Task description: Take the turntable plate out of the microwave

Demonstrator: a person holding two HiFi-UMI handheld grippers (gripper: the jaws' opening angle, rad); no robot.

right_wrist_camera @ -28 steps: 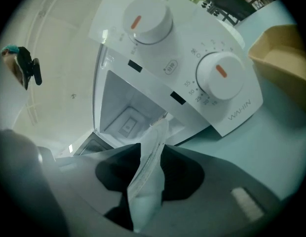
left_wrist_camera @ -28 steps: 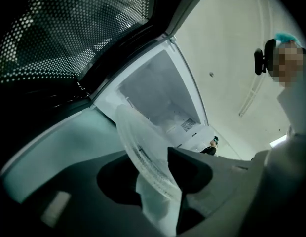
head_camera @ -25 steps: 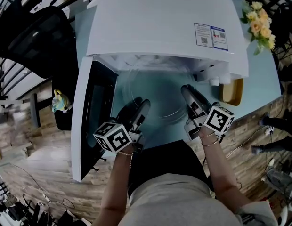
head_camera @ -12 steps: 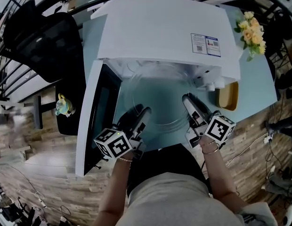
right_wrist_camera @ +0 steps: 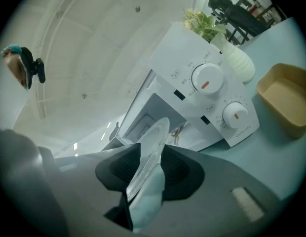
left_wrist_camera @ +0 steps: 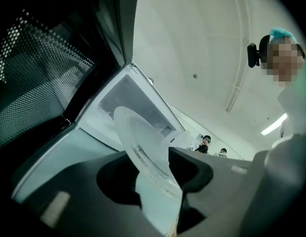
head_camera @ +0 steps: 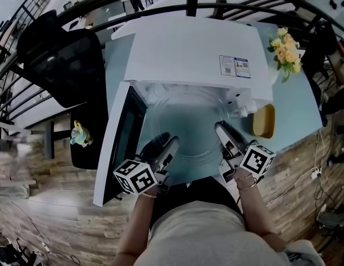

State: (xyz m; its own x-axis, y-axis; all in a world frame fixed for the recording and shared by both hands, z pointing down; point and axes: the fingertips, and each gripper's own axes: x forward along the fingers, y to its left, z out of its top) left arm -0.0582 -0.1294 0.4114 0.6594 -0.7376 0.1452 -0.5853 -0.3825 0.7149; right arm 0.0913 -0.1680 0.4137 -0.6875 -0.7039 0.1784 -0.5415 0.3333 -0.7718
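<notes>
The clear glass turntable plate hangs level in front of the white microwave, its far rim at the mouth of the cavity. My left gripper is shut on the plate's near-left rim and my right gripper on its near-right rim. In the left gripper view the plate runs edge-on between the dark pads of the left gripper. The right gripper view shows the same plate pinched in the right gripper, with the microwave behind.
The microwave door stands open to the left, close to my left gripper. A yellow tray lies on the light blue table right of the microwave, with flowers behind it. A black chair stands at far left.
Both grippers have kept hold of the plate and drawn it a little further out of the microwave toward the person. The head view has pulled back.
</notes>
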